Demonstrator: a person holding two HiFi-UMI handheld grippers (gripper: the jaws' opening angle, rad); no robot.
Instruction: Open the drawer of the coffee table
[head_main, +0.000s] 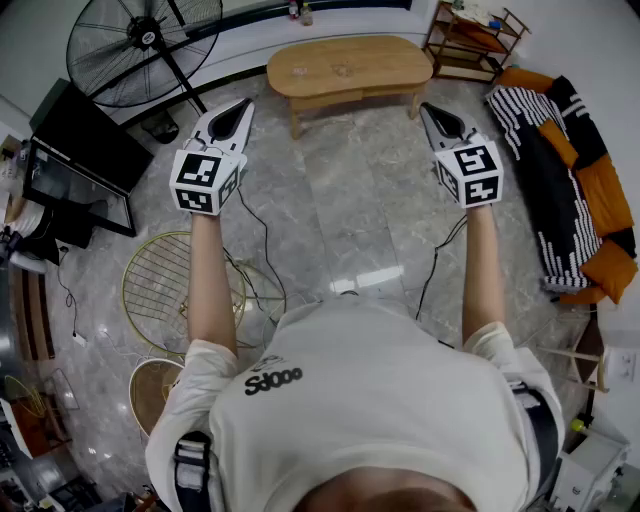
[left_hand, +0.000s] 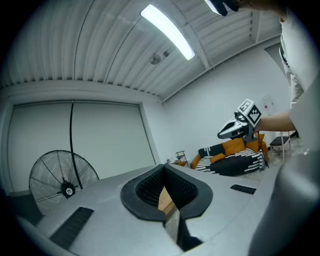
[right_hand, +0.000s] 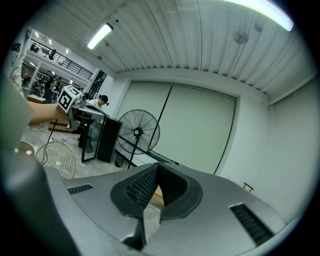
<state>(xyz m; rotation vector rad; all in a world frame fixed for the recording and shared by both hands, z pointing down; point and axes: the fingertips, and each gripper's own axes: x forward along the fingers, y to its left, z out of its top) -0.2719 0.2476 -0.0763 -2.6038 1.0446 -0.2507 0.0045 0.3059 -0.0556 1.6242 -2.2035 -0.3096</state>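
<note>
**Head view:** approach stage, by the look of it — left gripper (head_main: 244, 104) and right gripper (head_main: 429, 108) held out side by side above the grey marble floor (head_main: 350, 210), both aimed at the wooden coffee table (head_main: 348, 66) and well short of it. Drawer untouched, presumably in the table's near side under the top; no handle to be made out from here. Next move, as judged from this: closing in on the coffee table, dropping to drawer height, spreading one pair of fingers for a hold on the front. Standing fan (head_main: 140, 40) left of the coffee table, wooden shelf (head_main: 475, 40) and orange-and-striped sofa (head_main: 570, 190) to its right, round wire frame (head_main: 170, 285) on the floor on its near side.

**Left gripper view:** fingers (left_hand: 187, 192) pressed together, pinching nothing — only a sliver of the coffee table's wood past them. White walls, ribbed ceiling, strip light (left_hand: 167, 31).

**Right gripper view:** fingers (right_hand: 140, 189) likewise pressed together and empty, pointed toward the coffee table. Black cabinet (right_hand: 102, 140) off to the table's left, beside the fan.
</note>
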